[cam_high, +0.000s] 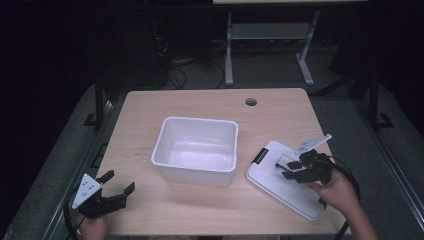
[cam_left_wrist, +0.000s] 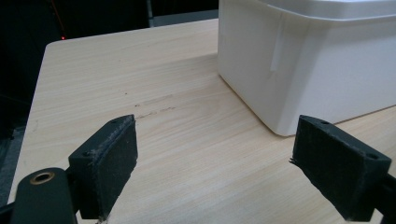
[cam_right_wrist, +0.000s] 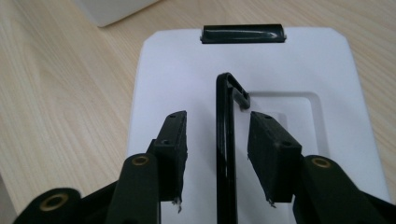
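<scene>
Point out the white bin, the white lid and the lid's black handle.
white bin (cam_high: 197, 172): high view, near wall.
white lid (cam_right_wrist: 168, 70): right gripper view, flat top surface.
black handle (cam_right_wrist: 224, 121): right gripper view, raised bar.

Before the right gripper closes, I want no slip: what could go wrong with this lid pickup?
The right gripper straddles the raised black handle of the white lid, pads not yet pressing. The thin handle sits off-centre between them and may slip or twist. Once lifted, the lid could swing and knock the white bin close by.

Matt light wood table (cam_high: 150, 210), smooth white plastic bin (cam_high: 196, 172) and lid (cam_high: 280, 187), glossy black handle (cam_right_wrist: 225, 140).
</scene>
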